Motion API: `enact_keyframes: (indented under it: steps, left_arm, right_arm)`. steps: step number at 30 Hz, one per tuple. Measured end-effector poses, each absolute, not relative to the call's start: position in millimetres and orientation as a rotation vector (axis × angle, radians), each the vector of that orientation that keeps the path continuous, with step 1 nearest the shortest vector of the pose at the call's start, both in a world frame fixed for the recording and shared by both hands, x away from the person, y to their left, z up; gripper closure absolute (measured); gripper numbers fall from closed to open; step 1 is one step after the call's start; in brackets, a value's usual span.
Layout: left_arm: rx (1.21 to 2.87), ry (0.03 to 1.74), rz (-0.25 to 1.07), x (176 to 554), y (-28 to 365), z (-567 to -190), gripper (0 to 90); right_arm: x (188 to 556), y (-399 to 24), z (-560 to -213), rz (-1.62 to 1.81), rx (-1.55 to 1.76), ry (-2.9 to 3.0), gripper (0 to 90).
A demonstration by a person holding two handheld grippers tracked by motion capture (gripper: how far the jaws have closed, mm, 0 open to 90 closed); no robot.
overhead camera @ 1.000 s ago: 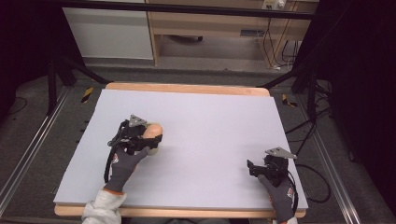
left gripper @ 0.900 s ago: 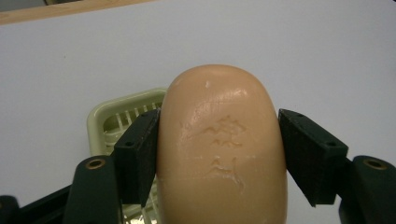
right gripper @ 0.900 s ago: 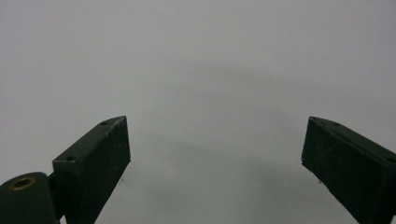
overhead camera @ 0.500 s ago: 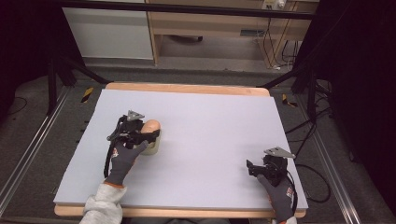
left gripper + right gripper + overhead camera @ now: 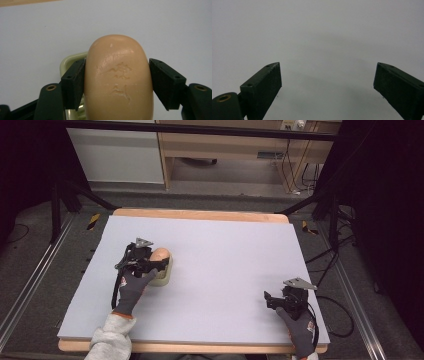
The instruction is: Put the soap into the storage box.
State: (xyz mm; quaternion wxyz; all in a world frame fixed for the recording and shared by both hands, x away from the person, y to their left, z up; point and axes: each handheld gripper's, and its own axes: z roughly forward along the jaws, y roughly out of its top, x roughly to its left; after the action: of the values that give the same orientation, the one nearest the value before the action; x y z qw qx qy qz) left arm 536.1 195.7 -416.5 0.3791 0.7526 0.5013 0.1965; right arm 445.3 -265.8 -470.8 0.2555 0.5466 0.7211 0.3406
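Observation:
A tan oval soap bar (image 5: 160, 255) with stamped characters sits between the jaws of my left gripper (image 5: 158, 262), which is shut on it. In the left gripper view both pads press the sides of the soap bar (image 5: 118, 80), held in my left gripper (image 5: 117, 75). A cream soap dish (image 5: 164, 278) lies directly under the bar, and its rim (image 5: 68, 61) peeks out at the left. Whether the bar touches the dish I cannot tell. My right gripper (image 5: 268, 299) rests near the table's front right corner. In its own view, my right gripper (image 5: 327, 75) is open and holds nothing.
The pale lilac table top (image 5: 230, 250) has a wooden edge (image 5: 200, 214) at the far side. Black stand legs (image 5: 320, 200) and cables (image 5: 345, 305) run along the floor to the right. A metal rail (image 5: 30, 285) lies to the left.
My left gripper with the soap has shifted slightly away from the person, and more of the dish shows beneath it. The right gripper has stayed put.

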Motion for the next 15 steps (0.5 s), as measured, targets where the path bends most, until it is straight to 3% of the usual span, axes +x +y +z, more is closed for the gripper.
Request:
enact_keyframes:
  steps: [15]
  left_arm:
    - [1.927, 1.298, 0.509, 541.9, 200.7, -424.6, 32.2]
  right_arm:
    - [445.8, -263.9, -471.7, 0.909, 1.468, 1.964, 8.2]
